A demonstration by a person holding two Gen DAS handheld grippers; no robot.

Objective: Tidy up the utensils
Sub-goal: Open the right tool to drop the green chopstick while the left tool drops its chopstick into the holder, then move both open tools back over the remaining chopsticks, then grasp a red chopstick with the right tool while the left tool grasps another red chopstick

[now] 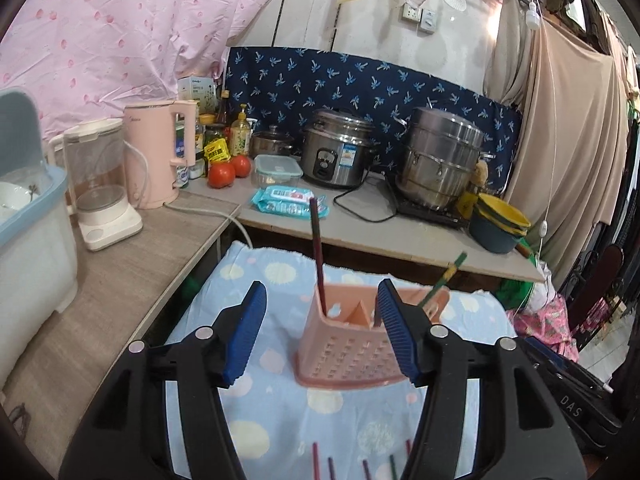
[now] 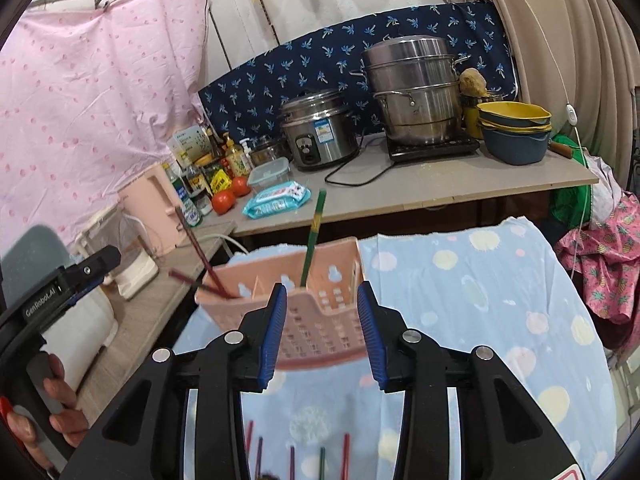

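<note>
Left gripper (image 1: 322, 332): its blue-padded jaws stood wide apart and held nothing, low in the centre of the left wrist view.

Dark red chopstick (image 1: 317, 248): it stood nearly upright in the holder's left compartment, above and between the left jaws, touching neither.

Pink holder (image 1: 348, 344): a perforated plastic caddy that sat on the spotted blue cloth (image 1: 280, 412), centre frame, partly behind the right-hand pad.

Green chopstick (image 1: 442, 280): it leaned to the upper right out of the holder's right side.

Loose chopsticks (image 1: 332, 462): several coloured tips showed at the bottom edge, below the jaws, lying on the cloth.

Right gripper (image 2: 322, 336): its jaws were also apart and empty, framing the holder's front wall without visibly touching it.

Handling, as a judgement: the chopsticks looked light, thin, stiff and smooth, likely to roll or slip; a pinch near mid-length seemed safest.

Holder, as a judgement: it looked light and easy to tip, so sticks were best lowered in gently.
</note>
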